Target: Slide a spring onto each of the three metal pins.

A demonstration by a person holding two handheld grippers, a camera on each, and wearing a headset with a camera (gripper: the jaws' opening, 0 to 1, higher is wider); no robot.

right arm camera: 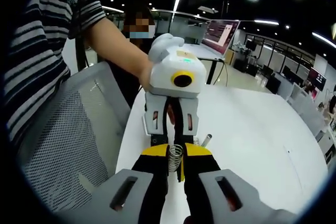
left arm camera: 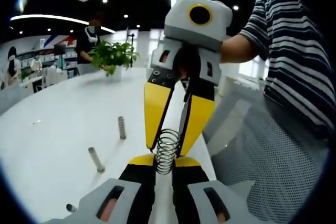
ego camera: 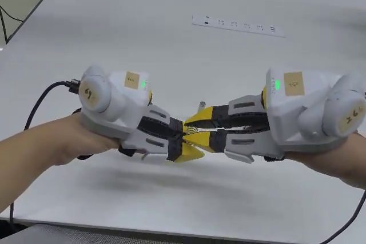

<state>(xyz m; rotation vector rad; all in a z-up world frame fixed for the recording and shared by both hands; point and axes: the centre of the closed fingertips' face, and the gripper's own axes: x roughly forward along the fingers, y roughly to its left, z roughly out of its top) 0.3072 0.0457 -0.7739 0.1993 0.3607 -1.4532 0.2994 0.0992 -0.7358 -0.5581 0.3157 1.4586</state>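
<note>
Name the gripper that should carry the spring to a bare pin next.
Left, probably. The spring sits between the tips of the left gripper, and a bare pin stands close ahead in its view. The right gripper also straddles the spring; which one grips is unclear.

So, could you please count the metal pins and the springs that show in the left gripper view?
Metal pins: 3, near, middle and the far pin
Springs: 2, the held spring between the jaws and one apparently sleeved on the far pin
Total: 5
</note>
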